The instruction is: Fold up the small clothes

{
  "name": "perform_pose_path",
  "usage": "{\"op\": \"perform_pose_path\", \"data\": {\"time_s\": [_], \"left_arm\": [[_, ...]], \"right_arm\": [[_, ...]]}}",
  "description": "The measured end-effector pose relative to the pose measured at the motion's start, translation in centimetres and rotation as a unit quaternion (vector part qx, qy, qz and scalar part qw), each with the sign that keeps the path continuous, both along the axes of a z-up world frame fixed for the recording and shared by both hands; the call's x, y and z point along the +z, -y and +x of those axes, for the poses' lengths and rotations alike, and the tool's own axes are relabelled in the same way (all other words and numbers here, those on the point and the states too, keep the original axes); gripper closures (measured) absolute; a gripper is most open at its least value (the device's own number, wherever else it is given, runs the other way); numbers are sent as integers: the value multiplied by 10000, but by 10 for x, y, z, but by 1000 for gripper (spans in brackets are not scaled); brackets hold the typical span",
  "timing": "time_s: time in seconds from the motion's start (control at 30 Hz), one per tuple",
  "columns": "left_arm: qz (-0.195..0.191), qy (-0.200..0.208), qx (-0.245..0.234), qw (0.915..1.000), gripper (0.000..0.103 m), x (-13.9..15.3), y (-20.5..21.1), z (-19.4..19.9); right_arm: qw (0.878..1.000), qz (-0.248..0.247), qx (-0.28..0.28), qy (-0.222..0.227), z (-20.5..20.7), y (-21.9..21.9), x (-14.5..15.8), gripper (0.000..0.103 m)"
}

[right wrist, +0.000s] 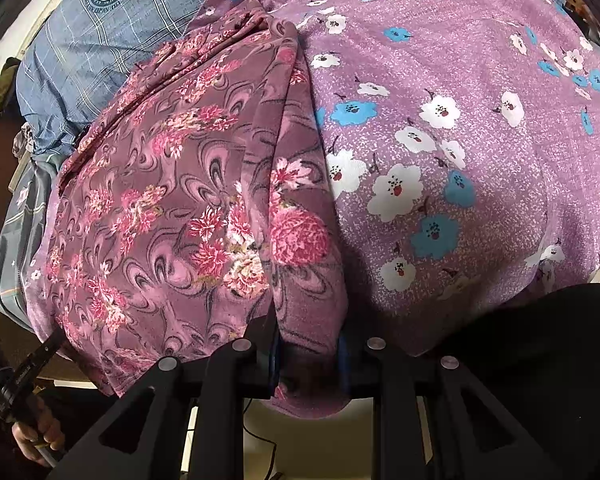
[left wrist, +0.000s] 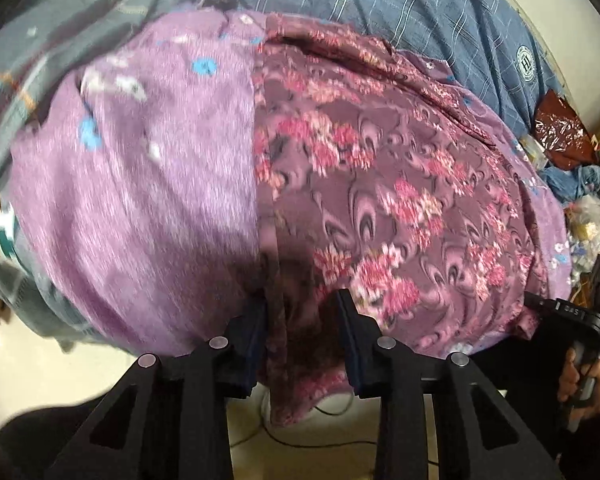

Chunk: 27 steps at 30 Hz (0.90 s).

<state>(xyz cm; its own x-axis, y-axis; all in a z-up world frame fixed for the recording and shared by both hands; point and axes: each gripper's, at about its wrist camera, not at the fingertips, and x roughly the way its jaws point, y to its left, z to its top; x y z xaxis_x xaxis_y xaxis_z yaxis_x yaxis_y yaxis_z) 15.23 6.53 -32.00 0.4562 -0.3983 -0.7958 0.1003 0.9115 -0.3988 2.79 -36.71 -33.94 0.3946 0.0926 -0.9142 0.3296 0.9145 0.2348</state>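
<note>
Fingers of the left gripper point(left wrist: 302, 304) stand partly apart and point steeply down over the near edge of the bed. A hanging fold of the mauve garment with a pink flower and swirl print point(left wrist: 380, 168) passes between them. It brushes the left finger, and a clear gap shows before the right one, so the pads do not clamp it. The right gripper point(right wrist: 308, 344) points down more steeply at the same near edge. Its jaws stand narrow, and a bunched fold of the garment fills the space between the blue pads, gripped there.

The garment lies spread on a lilac speckled cloth with white and blue blossoms point(right wrist: 460, 120), its hem draping over the bed edge towards the pale floor point(left wrist: 40, 360). Beyond both lies blue checked bedding with round crests point(left wrist: 380, 0). A thin black cable point(left wrist: 300, 440) runs on the floor below the hem.

The left wrist view is smeared on its left side, so the lilac cloth's blossoms are mere blots. At its far right it shows a red-brown foil bag point(left wrist: 560, 132) and the right hand point(left wrist: 584, 384) around a handle. The right wrist view is sharp. It shows the blossoms plainly and, at lower left, the left hand point(right wrist: 40, 436) on its handle.
</note>
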Motion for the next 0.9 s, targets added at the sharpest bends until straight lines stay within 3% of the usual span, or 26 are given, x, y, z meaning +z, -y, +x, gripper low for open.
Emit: {"op": "perform_pose_path", "data": {"time_s": [0.2, 0.27, 0.33, 0.4, 0.57, 0.73, 0.9], "left_arm": [[-132, -855, -33, 9962, 65, -38, 8, 4], [-143, -882, -32, 9960, 69, -42, 11, 11], [-308, -822, -49, 9961, 88, -41, 11, 15], [-295, -779, -83, 9965, 96, -39, 12, 17], [-386, -759, -137, 9963, 98, -32, 7, 14], [-1013, -531, -549, 9919, 98, 5, -6, 5], [-1792, -16, -778, 9807, 98, 59, -31, 23]], "right_arm": [[10000, 75, -5, 4, 1, 2, -1, 79], [10000, 90, -3, 11, 0, 2, -1, 79], [10000, 72, 27, 18, 0, 2, 0, 80], [9999, 96, 64, 51, -1, 2, 1, 89], [9991, 235, 313, 171, -6, 1, 24, 96], [9874, 1261, 761, 579, -5, 8, 67, 96], [9475, 2794, 783, 1347, 9, 29, 103, 96]]}}
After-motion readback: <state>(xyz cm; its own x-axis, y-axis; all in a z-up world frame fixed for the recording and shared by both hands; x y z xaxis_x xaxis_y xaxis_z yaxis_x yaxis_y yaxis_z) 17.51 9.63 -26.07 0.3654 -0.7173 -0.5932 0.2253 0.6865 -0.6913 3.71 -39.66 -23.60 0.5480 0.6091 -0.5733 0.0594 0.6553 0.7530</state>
